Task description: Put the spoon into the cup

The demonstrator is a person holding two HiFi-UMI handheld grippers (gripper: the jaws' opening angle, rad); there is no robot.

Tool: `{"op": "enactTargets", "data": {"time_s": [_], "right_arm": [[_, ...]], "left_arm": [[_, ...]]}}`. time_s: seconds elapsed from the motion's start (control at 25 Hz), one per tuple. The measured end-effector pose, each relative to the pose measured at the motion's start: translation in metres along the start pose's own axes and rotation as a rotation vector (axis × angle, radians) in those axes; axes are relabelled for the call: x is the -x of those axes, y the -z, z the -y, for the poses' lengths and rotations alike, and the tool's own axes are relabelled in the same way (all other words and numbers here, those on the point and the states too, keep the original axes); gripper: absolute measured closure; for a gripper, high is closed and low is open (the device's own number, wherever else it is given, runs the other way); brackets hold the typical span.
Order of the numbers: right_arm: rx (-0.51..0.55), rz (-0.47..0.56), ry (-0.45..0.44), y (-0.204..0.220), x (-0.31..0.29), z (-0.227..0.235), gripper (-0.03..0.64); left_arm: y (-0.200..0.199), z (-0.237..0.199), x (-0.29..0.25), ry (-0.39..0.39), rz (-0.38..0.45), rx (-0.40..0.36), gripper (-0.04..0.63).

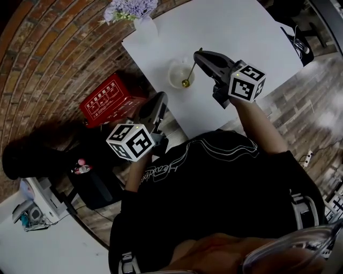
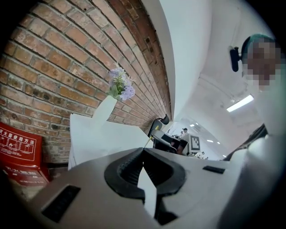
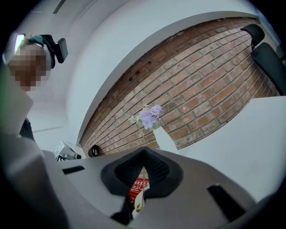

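Note:
A thin gold spoon (image 1: 189, 72) hangs bowl-down from my right gripper (image 1: 197, 55), which is shut on the top of its handle. The spoon's bowl sits at the near right rim of a pale cup (image 1: 177, 71) on the white table (image 1: 241, 32); whether it is inside I cannot tell. In the right gripper view the spoon (image 3: 139, 203) shows through the gap below the closed jaws of the right gripper (image 3: 144, 150). My left gripper (image 1: 161, 97) is shut and holds nothing, just off the table's near edge below the cup. Its jaw tips (image 2: 143, 150) meet.
A white vase of purple flowers (image 1: 136, 16) stands at the table's far left corner by the brick wall. A red printed box (image 1: 110, 99) lies on the floor left of the table. A black chair (image 1: 297, 43) is beyond the right edge.

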State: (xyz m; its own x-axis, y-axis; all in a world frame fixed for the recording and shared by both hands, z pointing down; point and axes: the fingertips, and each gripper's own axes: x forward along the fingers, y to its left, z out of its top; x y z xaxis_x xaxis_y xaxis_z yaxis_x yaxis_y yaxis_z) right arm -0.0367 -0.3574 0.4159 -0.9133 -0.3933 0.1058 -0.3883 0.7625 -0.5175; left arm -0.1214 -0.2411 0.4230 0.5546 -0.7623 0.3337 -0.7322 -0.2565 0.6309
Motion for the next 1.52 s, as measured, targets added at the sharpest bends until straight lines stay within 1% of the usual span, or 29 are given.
{"op": "enactTargets", "data": {"time_s": [0.12, 0.36, 0.8, 0.92, 1.52], "right_arm": [[0.016, -0.025, 0.016, 0.011, -0.01, 0.01, 0.62], [0.037, -0.066, 0.012, 0.034, -0.026, 0.021, 0.62], [0.004, -0.099, 0.003, 0.069, -0.042, 0.039, 0.62], [0.0, -0.103, 0.0, 0.073, -0.044, 0.041, 0.62], [-0.019, -0.122, 0.003, 0.085, -0.044, 0.052, 0.618]], "left_arm": [[0.001, -0.009, -0.002, -0.011, -0.004, 0.013, 0.592], [0.003, -0.025, -0.008, -0.031, -0.006, 0.046, 0.592], [0.01, -0.045, -0.013, -0.056, -0.017, 0.089, 0.592], [0.011, -0.049, -0.014, -0.066, -0.018, 0.09, 0.592], [0.014, -0.057, -0.022, -0.068, -0.027, 0.117, 0.592]]}}
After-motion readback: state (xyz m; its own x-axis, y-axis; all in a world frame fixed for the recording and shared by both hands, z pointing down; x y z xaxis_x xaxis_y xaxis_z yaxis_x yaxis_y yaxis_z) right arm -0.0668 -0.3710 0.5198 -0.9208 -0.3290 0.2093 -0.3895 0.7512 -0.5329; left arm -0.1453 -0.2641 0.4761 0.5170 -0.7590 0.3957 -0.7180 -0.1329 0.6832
